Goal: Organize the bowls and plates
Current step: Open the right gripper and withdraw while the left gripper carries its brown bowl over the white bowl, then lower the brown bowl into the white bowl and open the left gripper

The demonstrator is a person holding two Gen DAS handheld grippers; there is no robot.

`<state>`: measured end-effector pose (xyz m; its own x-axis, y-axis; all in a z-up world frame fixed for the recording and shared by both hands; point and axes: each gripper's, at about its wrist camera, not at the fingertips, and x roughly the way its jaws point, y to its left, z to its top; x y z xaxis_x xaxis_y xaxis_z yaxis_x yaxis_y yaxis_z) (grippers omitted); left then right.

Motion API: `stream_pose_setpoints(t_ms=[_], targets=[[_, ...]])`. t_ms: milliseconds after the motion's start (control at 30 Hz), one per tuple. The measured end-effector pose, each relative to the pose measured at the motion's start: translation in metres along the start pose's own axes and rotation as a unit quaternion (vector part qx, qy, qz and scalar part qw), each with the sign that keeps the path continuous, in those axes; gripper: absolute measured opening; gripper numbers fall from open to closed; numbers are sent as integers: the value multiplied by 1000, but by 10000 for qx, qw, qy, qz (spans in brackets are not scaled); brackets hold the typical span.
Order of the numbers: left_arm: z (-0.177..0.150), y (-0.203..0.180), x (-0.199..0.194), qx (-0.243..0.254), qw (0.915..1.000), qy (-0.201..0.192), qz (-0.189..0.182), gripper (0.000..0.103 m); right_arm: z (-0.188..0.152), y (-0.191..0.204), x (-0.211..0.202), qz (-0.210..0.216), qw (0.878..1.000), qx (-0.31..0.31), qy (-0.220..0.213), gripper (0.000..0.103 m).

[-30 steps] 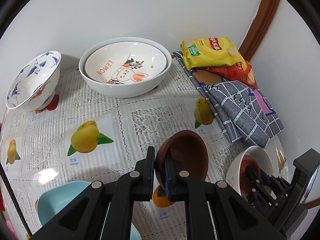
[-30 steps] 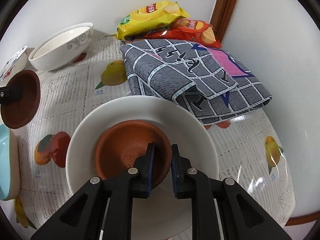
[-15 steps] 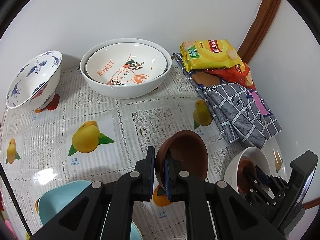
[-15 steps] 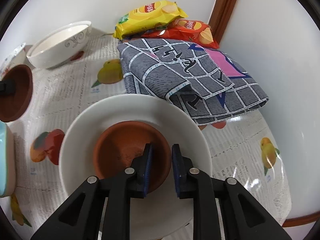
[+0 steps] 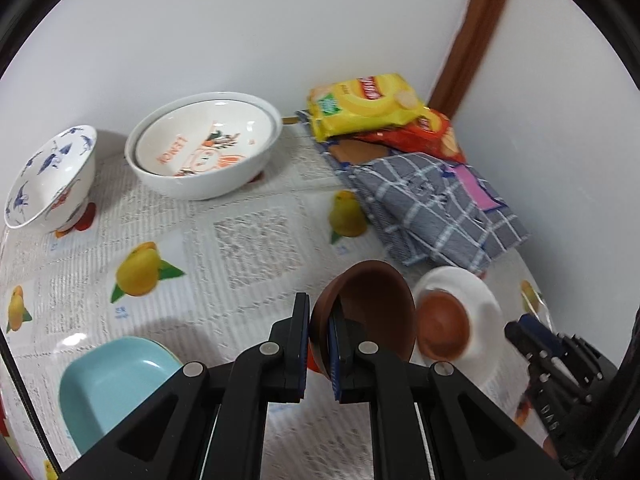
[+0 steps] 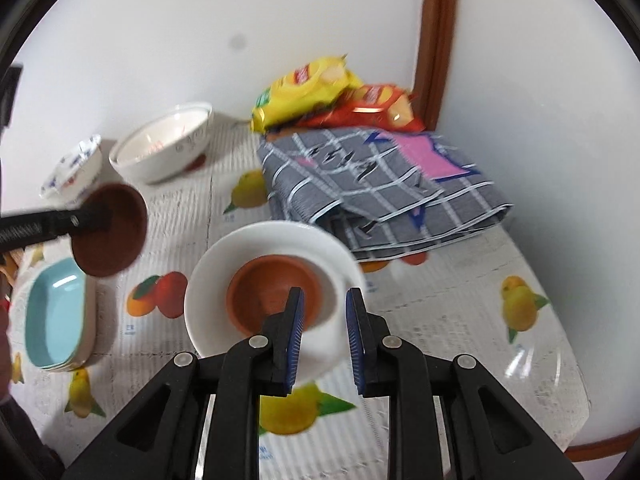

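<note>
My left gripper point(image 5: 319, 342) is shut on the rim of a dark brown bowl point(image 5: 372, 308) and holds it tilted above the table; it also shows in the right wrist view point(image 6: 110, 232). A lighter brown bowl point(image 6: 272, 294) sits inside a white bowl point(image 6: 272, 252) on the table, also in the left wrist view point(image 5: 442, 326). My right gripper point(image 6: 324, 334) is open and empty, drawn back just in front of the white bowl's near rim. A large white bowl with a rabbit plate inside point(image 5: 204, 150), a blue-patterned bowl point(image 5: 48, 182) and light blue dishes point(image 5: 108, 376) stand on the table.
A folded grey checked cloth point(image 6: 384, 184) lies at the back right with a yellow chip bag point(image 6: 304, 88) and a red chip bag point(image 6: 372, 106) behind it. White walls close the back and right. The table edge curves at front right point(image 6: 572, 436).
My right gripper has let go of the light brown bowl, opened and pulled back and up. My left gripper has carried the dark brown bowl closer to the white bowl.
</note>
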<state>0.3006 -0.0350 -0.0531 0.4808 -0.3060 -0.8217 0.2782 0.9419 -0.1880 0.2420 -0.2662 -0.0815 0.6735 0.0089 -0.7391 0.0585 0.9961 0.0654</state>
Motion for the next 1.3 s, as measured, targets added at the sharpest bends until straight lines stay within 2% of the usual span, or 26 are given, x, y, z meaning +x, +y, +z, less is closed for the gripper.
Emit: stream_pose_setpoints(t_ms=[233, 567, 833, 1300], targets=[[-6, -37, -2, 105, 9995, 125, -283, 9, -8, -47, -26, 59, 9989, 419, -198, 23], [-7, -70, 25, 150, 9988, 371, -288, 9, -40, -92, -15, -84, 9971, 736, 151, 23], [-9, -77, 49, 108, 9977, 589, -303, 9, -54, -107, -5, -168, 9959, 845, 264, 23], [-6, -78, 74, -111, 9961, 814, -311, 10, -63, -115, 8, 7, 9941, 1018, 383, 23]])
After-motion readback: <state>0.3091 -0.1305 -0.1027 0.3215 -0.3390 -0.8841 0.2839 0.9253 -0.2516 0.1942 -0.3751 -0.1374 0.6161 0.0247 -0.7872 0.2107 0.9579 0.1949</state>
